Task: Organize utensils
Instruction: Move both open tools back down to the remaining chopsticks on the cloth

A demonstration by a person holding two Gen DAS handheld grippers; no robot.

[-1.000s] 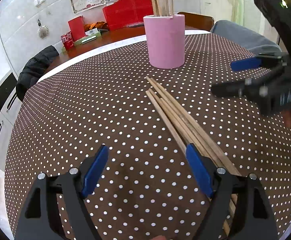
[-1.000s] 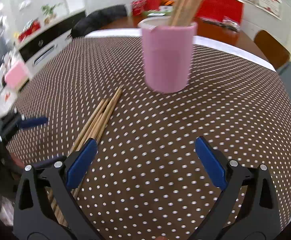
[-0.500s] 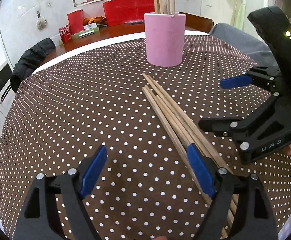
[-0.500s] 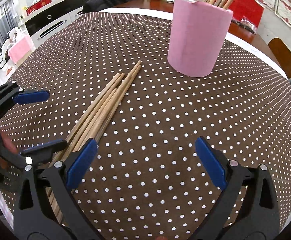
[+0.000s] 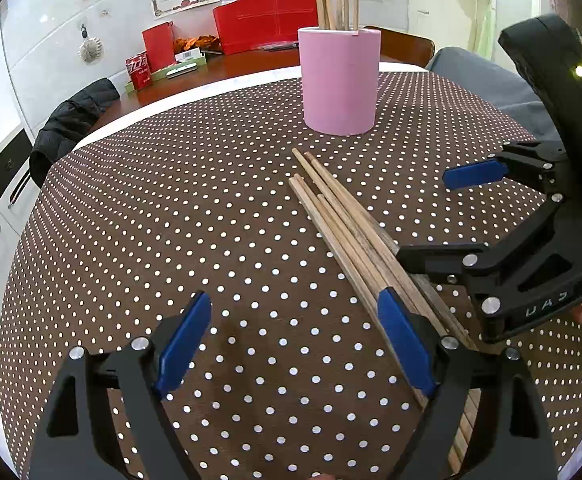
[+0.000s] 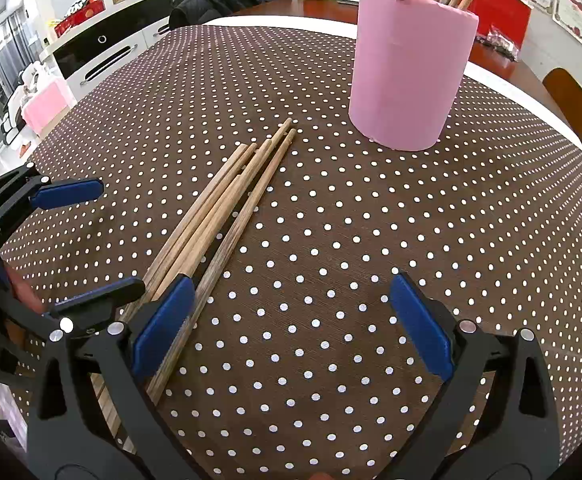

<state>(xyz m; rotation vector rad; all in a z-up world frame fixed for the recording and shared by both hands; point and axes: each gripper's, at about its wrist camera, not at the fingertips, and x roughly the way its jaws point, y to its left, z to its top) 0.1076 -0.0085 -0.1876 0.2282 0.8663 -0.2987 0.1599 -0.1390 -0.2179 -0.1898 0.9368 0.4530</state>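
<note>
On the dotted counter (image 5: 171,220) the loose chopsticks (image 5: 351,228) lie just short of the pink cup (image 5: 341,84). Left gripper (image 5: 295,340) is opening, right gripper (image 6: 291,320) released, both empty. I'd straddle one stick midway before squeezing.

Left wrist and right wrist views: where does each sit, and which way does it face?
Left wrist: on the left claw, angled down at the chopsticks; right claw and fingertips at right.
Right wrist: on the right claw, angled down; left claw at left.
Shared: chopsticks, pink holder, dotted tablecloth.
</note>
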